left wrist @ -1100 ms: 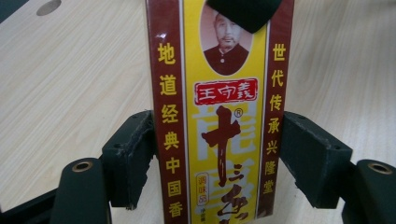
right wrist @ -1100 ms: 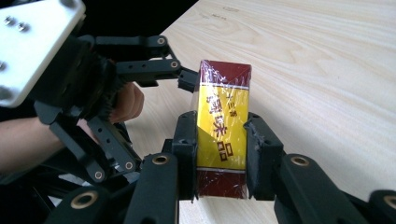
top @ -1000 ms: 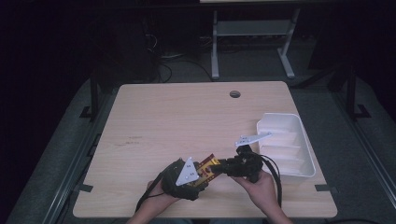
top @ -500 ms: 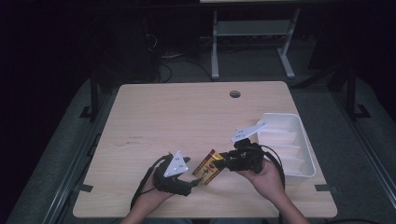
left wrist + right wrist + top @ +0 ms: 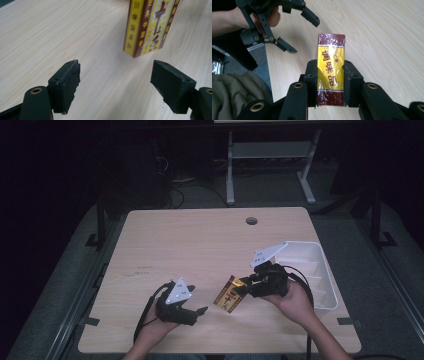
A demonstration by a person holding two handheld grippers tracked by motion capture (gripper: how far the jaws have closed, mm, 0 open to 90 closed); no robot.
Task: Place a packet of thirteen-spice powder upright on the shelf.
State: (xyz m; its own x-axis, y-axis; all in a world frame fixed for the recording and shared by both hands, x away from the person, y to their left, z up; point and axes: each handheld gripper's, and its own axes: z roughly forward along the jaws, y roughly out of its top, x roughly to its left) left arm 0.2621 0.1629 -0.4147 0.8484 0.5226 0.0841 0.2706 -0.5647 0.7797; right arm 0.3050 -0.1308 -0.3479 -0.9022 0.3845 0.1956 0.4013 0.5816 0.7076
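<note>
Right gripper (image 5: 329, 75) is clamped on a small red-and-yellow box (image 5: 330, 72), one black jaw pressed against each long side, so the box stands up between them with most of its length sticking out past the tips. In the high view that box (image 5: 229, 296) hangs just above the wooden table (image 5: 200, 245), near its front edge, tilted with its lower end toward the other hand. Left gripper (image 5: 197, 311) sits just beside it, jaws spread with nothing between them; they have just been opening, and from its own camera the box (image 5: 150, 25) floats a little ahead of the gap, apart from both pads. A white tray (image 5: 320, 270) stands behind the right hand at the table's right side.

Judging from this, the box's film wrapping looks slippery and the hold sits low on it, so a quick swing toward the tray could let it twist or slide out. The left gripper's spread jaws are also near enough to knock it.
</note>
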